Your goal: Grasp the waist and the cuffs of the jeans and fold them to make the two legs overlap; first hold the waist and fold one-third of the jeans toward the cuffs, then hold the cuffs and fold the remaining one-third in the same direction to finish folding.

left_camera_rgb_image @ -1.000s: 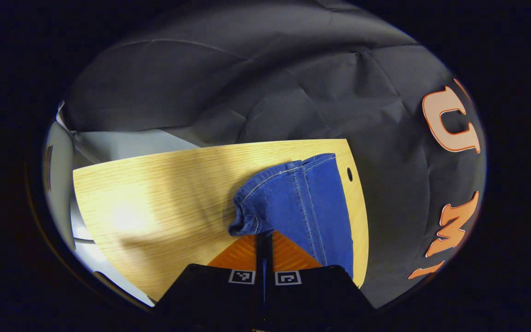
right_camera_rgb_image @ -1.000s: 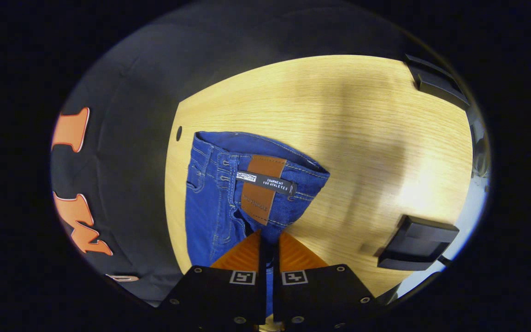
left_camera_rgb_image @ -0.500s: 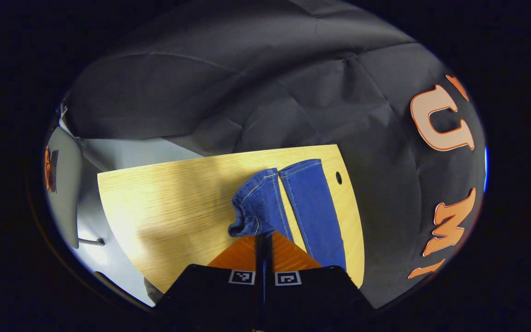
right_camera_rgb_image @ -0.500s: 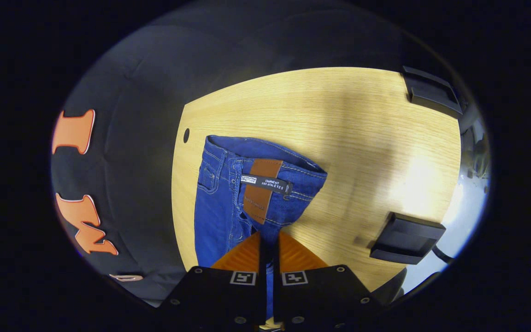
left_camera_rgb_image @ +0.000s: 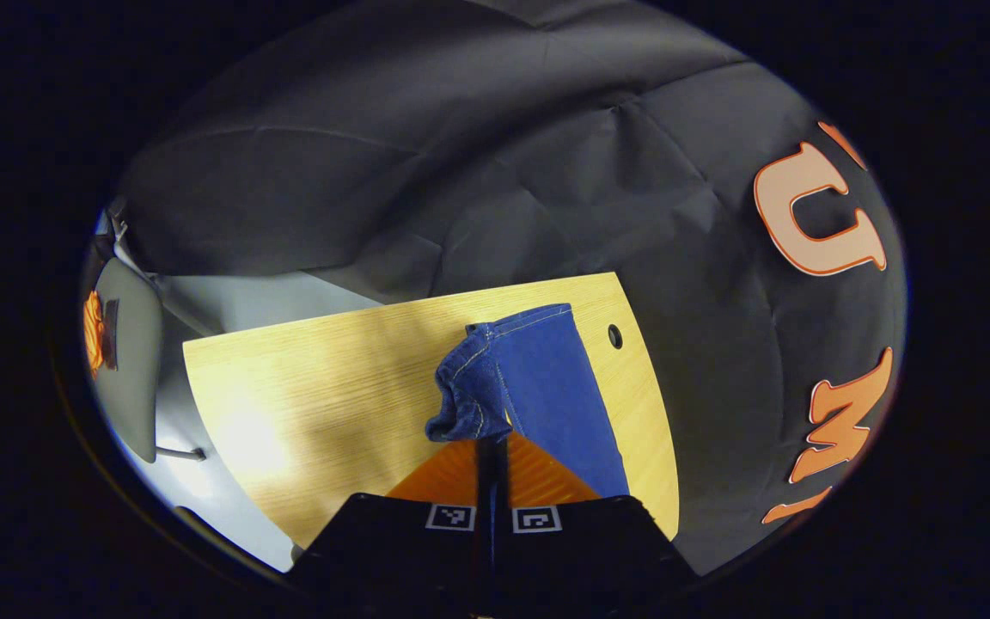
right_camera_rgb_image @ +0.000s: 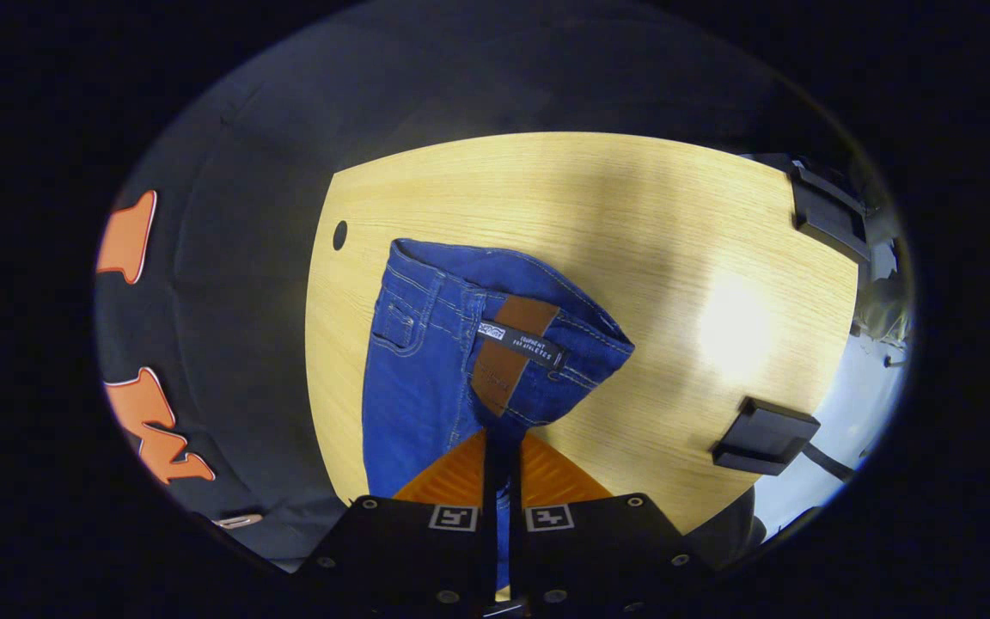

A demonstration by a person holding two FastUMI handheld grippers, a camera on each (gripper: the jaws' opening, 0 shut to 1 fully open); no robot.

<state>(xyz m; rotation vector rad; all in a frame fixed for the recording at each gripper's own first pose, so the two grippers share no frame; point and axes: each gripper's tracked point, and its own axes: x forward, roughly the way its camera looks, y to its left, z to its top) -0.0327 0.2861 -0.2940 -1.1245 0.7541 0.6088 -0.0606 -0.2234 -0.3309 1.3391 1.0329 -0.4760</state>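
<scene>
Both grippers clamped on jeans, lifted over table.
L gripper [left_camera_rgb_image: 492,443] pinches cuff [left_camera_rgb_image: 469,404], frame centre; R gripper [right_camera_rgb_image: 501,440] pinches waist [right_camera_rgb_image: 512,344], jeans [right_camera_rgb_image: 426,361] draped lower left onto wooden table [right_camera_rgb_image: 675,258].

Left gripper [left_camera_rgb_image: 492,440] is seen at the bottom, orange jaws pressed together on a bunched cuff [left_camera_rgb_image: 463,404] of the blue jeans [left_camera_rgb_image: 546,387]. The cuff is lifted and crumpled at the jaw tips. The other leg is laid flat just beside it, stretched along the counter [left_camera_rgb_image: 323,395] toward its far right corner. A small dark hole [left_camera_rgb_image: 614,336] is seen in the counter near that corner, just beside the jeans' far hem. Pale floor [left_camera_rgb_image: 237,297] and a grey chair [left_camera_rgb_image: 121,361] are seen beyond the counter's left edge.
</scene>
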